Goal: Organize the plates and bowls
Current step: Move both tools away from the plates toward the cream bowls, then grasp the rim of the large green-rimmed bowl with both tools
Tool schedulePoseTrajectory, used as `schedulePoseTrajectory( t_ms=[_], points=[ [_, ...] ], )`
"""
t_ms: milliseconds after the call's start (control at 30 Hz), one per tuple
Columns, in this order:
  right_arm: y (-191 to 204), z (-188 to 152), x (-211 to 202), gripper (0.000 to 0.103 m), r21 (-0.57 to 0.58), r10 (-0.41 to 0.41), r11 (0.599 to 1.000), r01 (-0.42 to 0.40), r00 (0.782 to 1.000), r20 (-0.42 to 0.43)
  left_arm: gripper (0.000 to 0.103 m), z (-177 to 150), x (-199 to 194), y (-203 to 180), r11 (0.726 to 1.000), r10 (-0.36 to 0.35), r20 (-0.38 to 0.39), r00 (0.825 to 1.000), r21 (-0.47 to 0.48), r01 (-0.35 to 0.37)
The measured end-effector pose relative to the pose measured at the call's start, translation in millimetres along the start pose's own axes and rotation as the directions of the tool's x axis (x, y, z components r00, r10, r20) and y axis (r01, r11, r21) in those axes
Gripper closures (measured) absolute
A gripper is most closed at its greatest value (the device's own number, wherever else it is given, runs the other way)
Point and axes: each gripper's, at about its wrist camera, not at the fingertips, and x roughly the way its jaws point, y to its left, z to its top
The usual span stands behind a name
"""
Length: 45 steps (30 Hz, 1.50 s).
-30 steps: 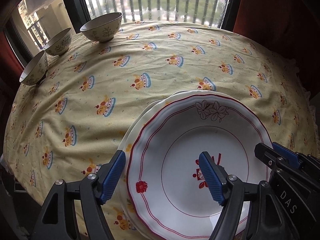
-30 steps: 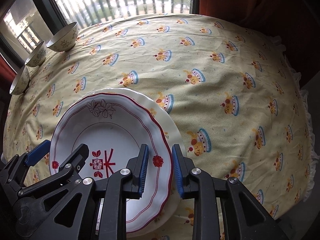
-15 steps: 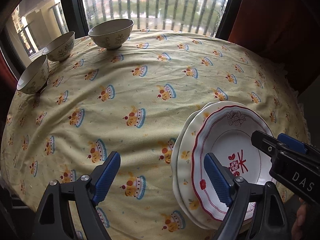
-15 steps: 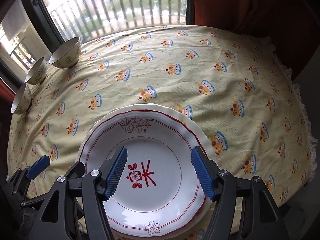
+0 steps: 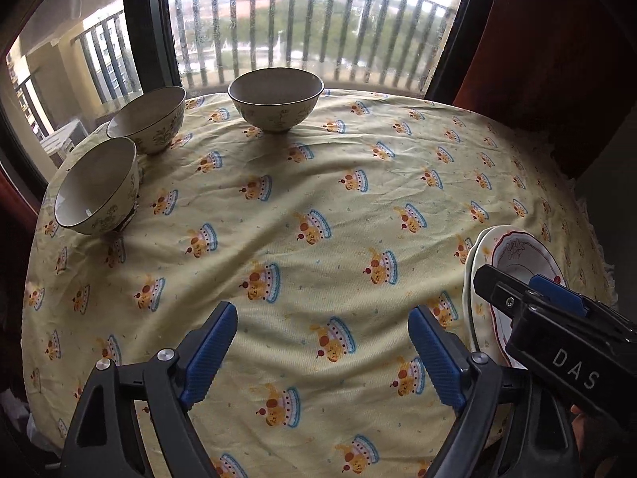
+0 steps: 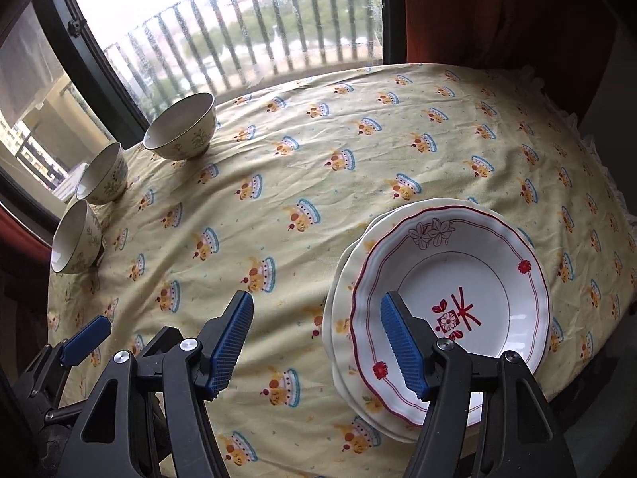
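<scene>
- Plates: a white plate [image 6: 469, 279] with a red scalloped line, red flowers and a red emblem in its well lies on top of a cream plate [image 6: 346, 275], which shows round it on the left and front. The stack sits near the front right edge of the table.
- Bowls: three cream bowls with a green plant pattern stand upright in a curved row along the far left edge of the table, by the window: bowl one [image 5: 97, 187] nearest the left edge, bowl two [image 5: 149, 119] behind it, bowl three [image 5: 274, 99] furthest along the far edge, apart from the others.
- Tablecloth [image 5: 318, 183]: yellow, printed with small cake figures, wrinkled, covering the whole table.
- Left gripper [image 5: 320, 352]: its blue-padded jaws stand wide apart over bare cloth near the front edge, left of the plates, and have just been opening; nothing lies between them.
- Right gripper [image 6: 318, 344]: jaws apart and empty, having opened within the last second. One pad hangs over the plate stack's left rim, the other over cloth; neither pad presses on anything.
</scene>
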Motion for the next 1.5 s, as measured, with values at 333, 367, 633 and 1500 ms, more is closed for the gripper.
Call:
schedulePoseTrajectory(
  t_ms=[333, 367, 633, 1500],
  points=[
    [108.8, -4.5, -7.3, 0.033, -0.057, -0.064, 0.996, 0.068, 0.996, 0.069, 0.018, 18.4, -20.1, 80.1, 0.995, 0.098, 0.041, 0.994, 0.018, -0.099],
    [118.1, -2.9, -6.9, 0.033, -0.057, -0.07, 0.996, 0.074, 0.995, 0.072, 0.019, 21.0, -20.9, 86.9, 0.995, 0.104, 0.048, 0.993, 0.008, -0.104],
    [182.4, 19.5, 5.1, 0.033, -0.122, -0.037, 0.991, 0.049, 0.995, 0.097, 0.02, 44.1, -14.9, 149.7, 0.983, 0.166, 0.066, 0.984, -0.086, -0.16],
    [312.0, 70.6, 112.0, 0.046, -0.243, 0.06, 0.969, -0.041, 0.996, 0.071, 0.051, 94.5, 58.7, 266.4, 0.954, 0.256, 0.048, 0.966, -0.173, -0.244]
  ],
)
